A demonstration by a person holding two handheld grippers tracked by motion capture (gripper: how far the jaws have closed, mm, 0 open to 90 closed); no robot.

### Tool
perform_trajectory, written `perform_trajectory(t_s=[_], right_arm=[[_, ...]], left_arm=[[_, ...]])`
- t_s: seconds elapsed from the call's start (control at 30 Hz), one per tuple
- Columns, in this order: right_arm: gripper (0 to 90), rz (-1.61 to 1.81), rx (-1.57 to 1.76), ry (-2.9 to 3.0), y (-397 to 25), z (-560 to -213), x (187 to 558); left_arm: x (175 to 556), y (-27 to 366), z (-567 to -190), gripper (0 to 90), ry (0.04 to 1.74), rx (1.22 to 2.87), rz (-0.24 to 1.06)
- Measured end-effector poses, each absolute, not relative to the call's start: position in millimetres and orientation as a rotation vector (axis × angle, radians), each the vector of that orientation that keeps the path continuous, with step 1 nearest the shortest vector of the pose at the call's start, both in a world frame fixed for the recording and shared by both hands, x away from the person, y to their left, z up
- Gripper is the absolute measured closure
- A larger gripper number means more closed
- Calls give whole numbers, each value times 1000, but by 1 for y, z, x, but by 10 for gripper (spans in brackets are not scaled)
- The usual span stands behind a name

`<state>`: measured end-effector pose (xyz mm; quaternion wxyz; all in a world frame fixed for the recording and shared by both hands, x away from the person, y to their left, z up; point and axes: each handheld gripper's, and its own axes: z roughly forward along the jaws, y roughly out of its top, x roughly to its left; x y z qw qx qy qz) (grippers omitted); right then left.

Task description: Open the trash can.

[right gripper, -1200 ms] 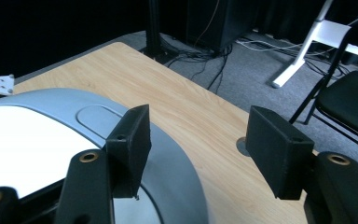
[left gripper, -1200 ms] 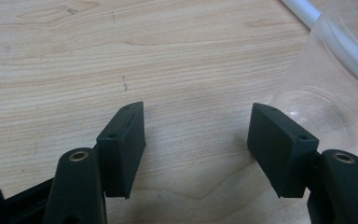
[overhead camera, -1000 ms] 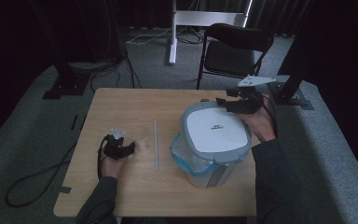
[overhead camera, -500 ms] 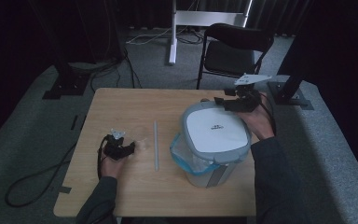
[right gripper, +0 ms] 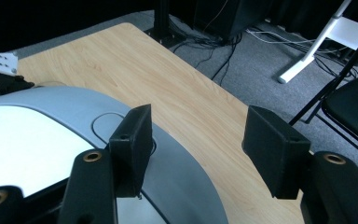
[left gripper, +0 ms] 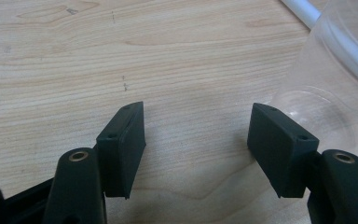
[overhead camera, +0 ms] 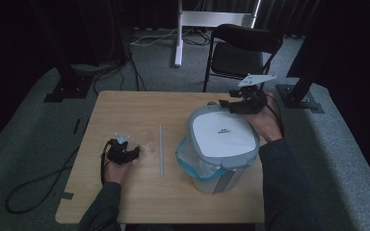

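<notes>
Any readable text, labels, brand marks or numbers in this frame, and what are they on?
Small dark mark on the white lid of the bin: too small and blurred to read.
No other words, numbers or signs can be read on the table, the grippers or the chair.

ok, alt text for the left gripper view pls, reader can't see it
The left gripper hangs low over a light wooden table, its two black jaws open with nothing between them. A clear plastic cup stands just beyond the right-hand jaw, and a white tube lies on the table past it.
</notes>
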<state>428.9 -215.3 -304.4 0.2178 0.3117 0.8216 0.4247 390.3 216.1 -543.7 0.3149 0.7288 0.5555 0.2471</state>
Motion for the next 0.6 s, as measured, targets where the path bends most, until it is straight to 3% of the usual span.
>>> perform_trajectory(t_s=[0.37,0.6], right_arm=[[422,1126,825,2310,-210,-304,429],[484,1150,834,2343,-211,-305,432]], left_arm=[[390,216,-544,367,1464,1920,651],[390,216,-544,366,1465,1921,652]])
